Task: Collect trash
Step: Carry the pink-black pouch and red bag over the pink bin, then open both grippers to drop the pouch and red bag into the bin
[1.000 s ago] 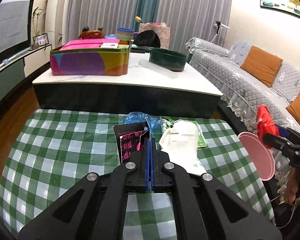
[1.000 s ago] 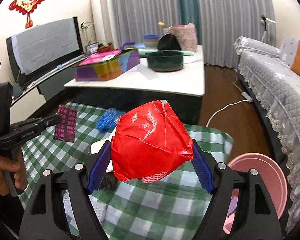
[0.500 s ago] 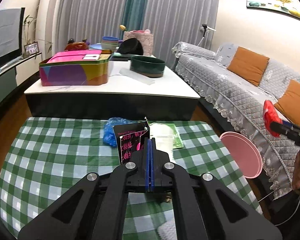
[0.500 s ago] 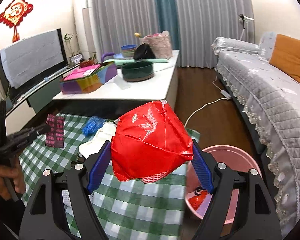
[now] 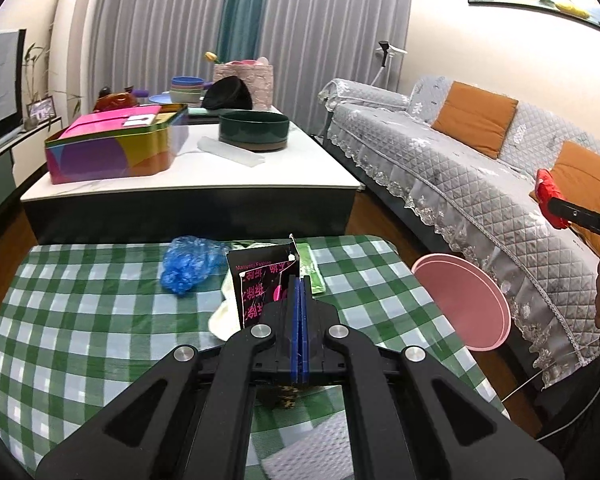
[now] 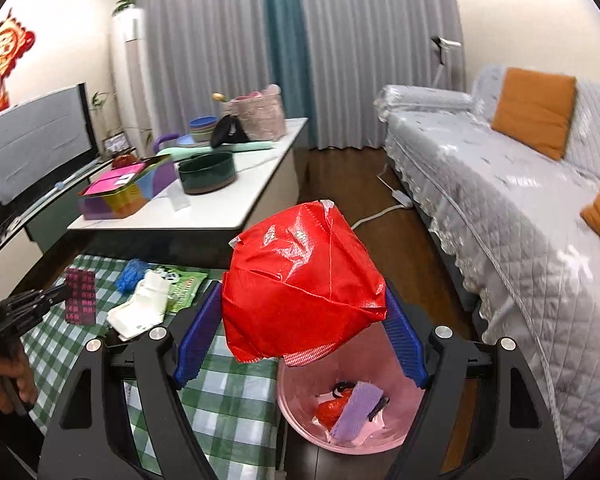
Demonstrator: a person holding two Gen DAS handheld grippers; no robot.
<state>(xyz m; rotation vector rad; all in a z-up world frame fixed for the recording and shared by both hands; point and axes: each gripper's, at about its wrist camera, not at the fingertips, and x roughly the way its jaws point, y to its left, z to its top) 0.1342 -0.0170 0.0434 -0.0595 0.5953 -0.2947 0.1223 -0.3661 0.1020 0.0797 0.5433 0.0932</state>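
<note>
My right gripper (image 6: pixel 302 290) is shut on a crumpled red plastic bag (image 6: pixel 300 276), its blue pads pressing both sides. It hangs above a pink bin (image 6: pixel 300 412) on the floor that holds a few scraps. My left gripper (image 5: pixel 299 280) is shut on a black packet with pink print (image 5: pixel 256 284), held above the green checked tablecloth (image 5: pixel 80 320). On that cloth lie a blue plastic wad (image 5: pixel 188 264), a white cloth piece (image 5: pixel 224 314) and a green packet (image 5: pixel 314 276). In the left wrist view the pink bin (image 5: pixel 460 304) stands by the table's right edge.
A white coffee table (image 5: pixel 188 178) behind carries a colourful tin (image 5: pixel 112 148) and a dark green bowl (image 5: pixel 254 130). A grey quilted sofa (image 6: pixel 520 208) with orange cushions runs along the right. Wooden floor with a white cable (image 6: pixel 380 208) lies between.
My right gripper carried the red bag to the right, from over the checked table to above the pink bin. My left gripper drifted right with the packet still in it.
</note>
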